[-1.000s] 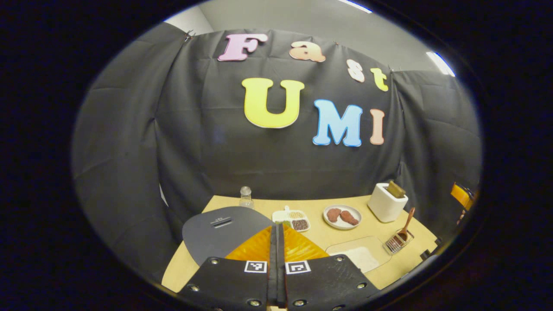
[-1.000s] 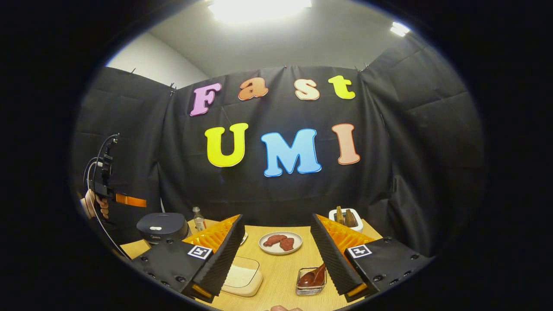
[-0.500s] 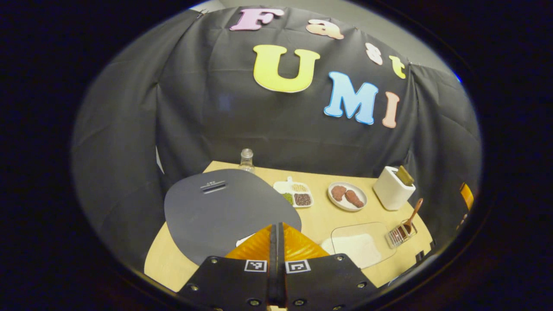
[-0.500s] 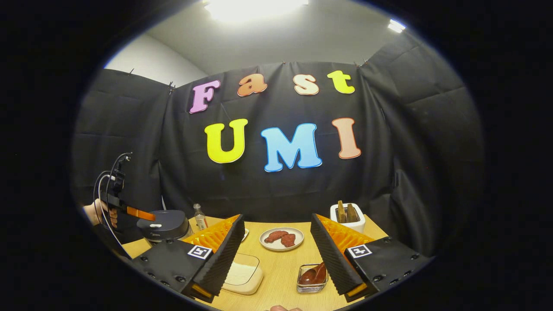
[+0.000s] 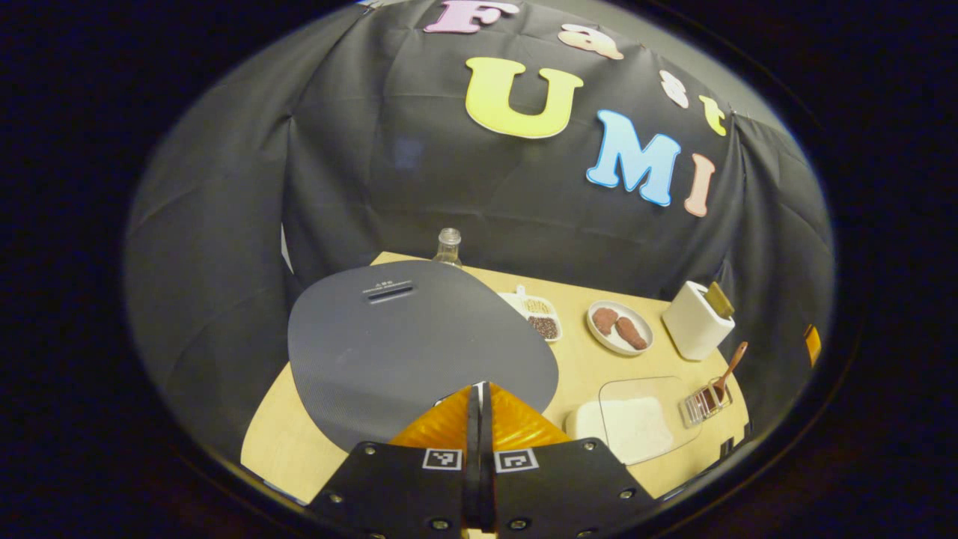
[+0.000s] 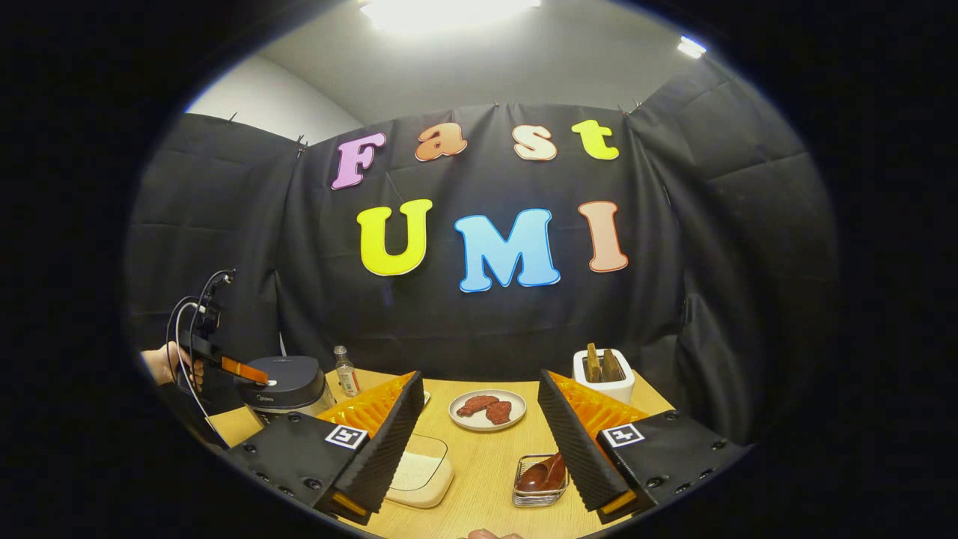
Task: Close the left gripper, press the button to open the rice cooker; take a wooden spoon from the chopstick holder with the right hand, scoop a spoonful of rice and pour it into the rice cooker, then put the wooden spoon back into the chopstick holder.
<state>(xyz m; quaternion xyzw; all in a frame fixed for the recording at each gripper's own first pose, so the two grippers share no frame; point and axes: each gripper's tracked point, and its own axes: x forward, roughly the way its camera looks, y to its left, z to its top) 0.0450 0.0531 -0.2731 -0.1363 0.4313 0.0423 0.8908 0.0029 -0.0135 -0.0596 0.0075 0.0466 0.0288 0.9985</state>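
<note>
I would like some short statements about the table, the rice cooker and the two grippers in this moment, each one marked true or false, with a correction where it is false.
1. The left gripper is shut, its fingers pressed together. True.
2. The rice cooker has its lid raised. False: the lid lies flat and closed, with the left gripper's tip at its white button.
3. The right gripper holds the wooden spoon. False: its fingers stand wide apart and empty, and the spoon sits in the chopstick holder.
4. The toaster has two slices standing in it. True.
5. The plate carries green vegetables. False: it carries two reddish-brown pieces of food.
</note>
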